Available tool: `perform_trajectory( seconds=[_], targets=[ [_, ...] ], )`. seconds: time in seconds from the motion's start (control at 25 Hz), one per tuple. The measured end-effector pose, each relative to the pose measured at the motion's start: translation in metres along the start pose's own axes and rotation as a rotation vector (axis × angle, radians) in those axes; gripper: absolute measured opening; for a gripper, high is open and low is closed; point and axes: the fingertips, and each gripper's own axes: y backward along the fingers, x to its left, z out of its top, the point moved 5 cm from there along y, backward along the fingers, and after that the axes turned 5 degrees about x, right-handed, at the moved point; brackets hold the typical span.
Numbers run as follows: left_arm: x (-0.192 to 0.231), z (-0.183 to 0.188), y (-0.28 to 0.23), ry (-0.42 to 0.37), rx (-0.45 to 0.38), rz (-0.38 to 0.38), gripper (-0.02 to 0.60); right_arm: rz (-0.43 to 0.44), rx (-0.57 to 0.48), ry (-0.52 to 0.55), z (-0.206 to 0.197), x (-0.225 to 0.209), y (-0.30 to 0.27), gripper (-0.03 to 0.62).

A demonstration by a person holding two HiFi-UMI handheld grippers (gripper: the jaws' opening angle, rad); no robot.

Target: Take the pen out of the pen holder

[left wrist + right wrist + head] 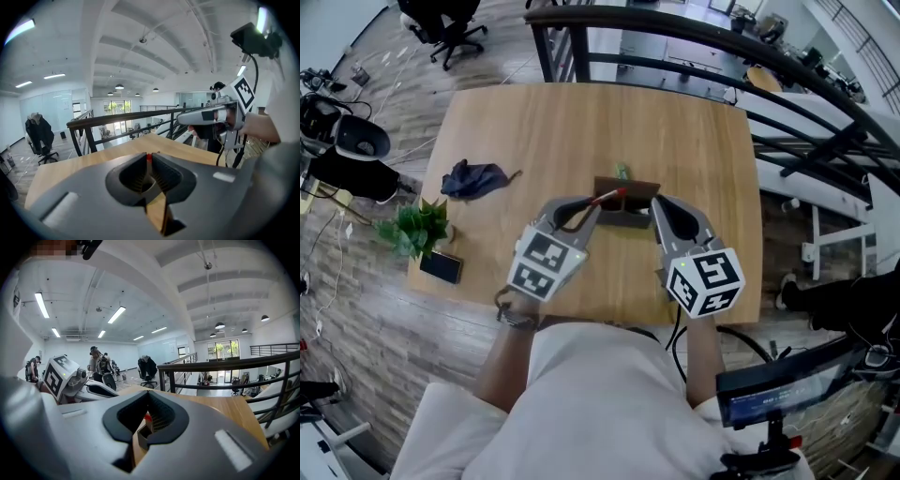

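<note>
A dark brown pen holder (626, 214) stands on the wooden table (534, 122), just ahead of both grippers. My left gripper (589, 208) is shut on a red pen (607, 196), which lies slanted above the holder's left end. In the left gripper view the pen's red tip (149, 157) shows between the shut jaws of the left gripper (149, 163). My right gripper (654, 203) is shut on the holder's right wall. In the right gripper view that wall (142, 433) sits between the jaws of the right gripper (147, 422), with a bit of red pen (147, 417) behind it.
A crumpled blue cloth (473, 178) lies at the table's left. A small plant (417, 225) and a dark phone (441, 267) sit at the front left corner. A small green thing (622, 172) is behind the holder. A black railing (675, 37) runs past the far edge.
</note>
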Motion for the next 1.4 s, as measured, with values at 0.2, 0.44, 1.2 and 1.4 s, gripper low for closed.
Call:
perform_trajectory(
  seconds=[0.2,0.44,1.2,1.4],
  targets=[
    [-0.006,0.018,0.013,-0.020,-0.050,0.024,0.032,0.015,-0.036,0.033,0.019,0.003,0.011,0.002],
    [-0.012,0.023,0.030,-0.027,-0.083,0.043,0.034,0.022,-0.063,0.078,0.034,0.015,0.023,0.003],
    [-0.013,0.067,0.065,-0.081,-0.217,0.077,0.034,0.059,-0.172,0.098,0.070,0.028,0.039,0.000],
    [-0.016,0.073,0.065,-0.090,-0.229,0.076,0.034,0.033,-0.169,0.116,0.070,0.025,0.042,0.000]
  ],
)
